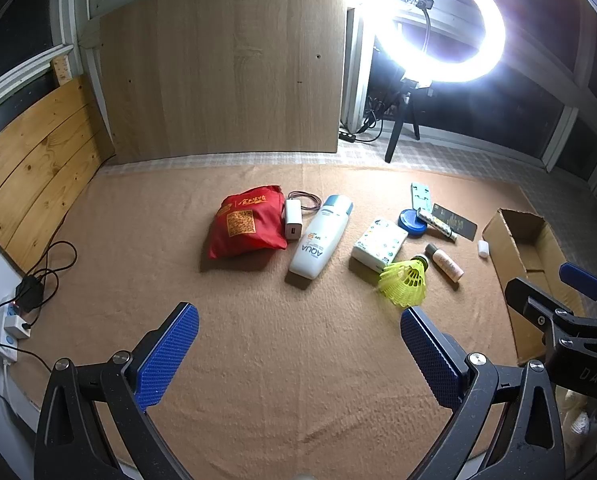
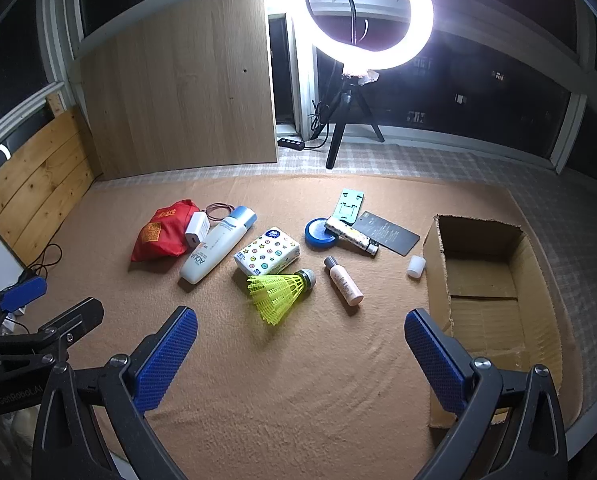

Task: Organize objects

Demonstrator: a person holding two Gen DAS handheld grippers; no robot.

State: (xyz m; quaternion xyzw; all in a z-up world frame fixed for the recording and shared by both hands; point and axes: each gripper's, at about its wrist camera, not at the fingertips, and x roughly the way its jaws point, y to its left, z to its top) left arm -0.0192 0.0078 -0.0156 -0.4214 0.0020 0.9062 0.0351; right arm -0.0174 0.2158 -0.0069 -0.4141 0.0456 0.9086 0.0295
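A: Where do things stand?

B: Nothing looks packed yet, I'd say. The cardboard box point(image 2: 494, 292) sits just ahead and to the right of the right gripper point(image 2: 300, 350), and its floor is bare as far as I can see. Both grippers are spread wide with nothing between their pads; the left gripper point(image 1: 298, 350) hangs over bare blanket point(image 1: 298, 360).

A: And the things to tidy?

B: All loose, ahead of both grippers. Straight in front of the right one lies the yellow shuttlecock point(image 2: 280, 290), with the small pink bottle point(image 2: 344, 280) just to its right and the tissue pack point(image 2: 267, 256) just behind. Farther left are the white sunscreen bottle point(image 2: 214, 250), the white charger point(image 2: 197, 229) and the red bag point(image 2: 162, 232). Farther back: a blue round tin point(image 2: 318, 233), a patterned tube point(image 2: 350, 236) lying across it, a black card point(image 2: 386, 233) and a green stand point(image 2: 348, 206). A little white cap point(image 2: 415, 267) lies just beside the box wall.

A: Next move?

B: Probably reach forward, lower around the shuttlecock or pink bottle, close, then swing right over the box. The shuttlecock's skirt looks springy, so a light squeeze.

A: Anything unclear?

B: The box's near corner is hidden behind the right gripper's finger. The charger's cable point(image 2: 218, 212) is partly hidden behind the bottle. The ring light point(image 2: 360, 16) glares out the back.
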